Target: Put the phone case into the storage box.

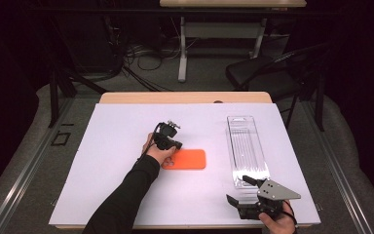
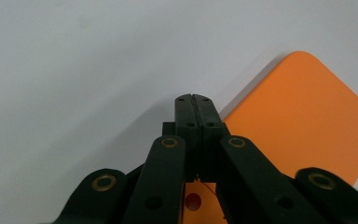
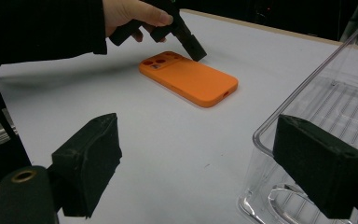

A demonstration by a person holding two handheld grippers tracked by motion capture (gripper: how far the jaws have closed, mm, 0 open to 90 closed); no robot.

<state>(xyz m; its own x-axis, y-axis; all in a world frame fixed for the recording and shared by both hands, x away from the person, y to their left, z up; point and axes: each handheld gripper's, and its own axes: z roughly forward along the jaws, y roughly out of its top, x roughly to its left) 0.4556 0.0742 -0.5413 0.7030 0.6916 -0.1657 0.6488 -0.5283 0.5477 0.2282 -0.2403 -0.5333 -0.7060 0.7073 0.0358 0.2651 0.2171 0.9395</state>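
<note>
Orange phone case (image 3: 189, 78) lies flat on the worktop (image 1: 126, 146), camera-hole end right under the left gripper (image 2: 196, 100), whose jaws are fully closed w/ nothing held, tips at the case's edge. Looks light, flexible, thin, so hard to pinch flat; prob. lift by a long edge. Right gripper (image 3: 205, 158) wide open, empty, beside the clear plastic tray (image 1: 246, 146).

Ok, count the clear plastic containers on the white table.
1. The clear rectangular plastic container lies on the table's right side, lengthwise, just ahead of the right gripper.

Bright, evenly lit table; dark, perhaps underexposed, surroundings.
</note>
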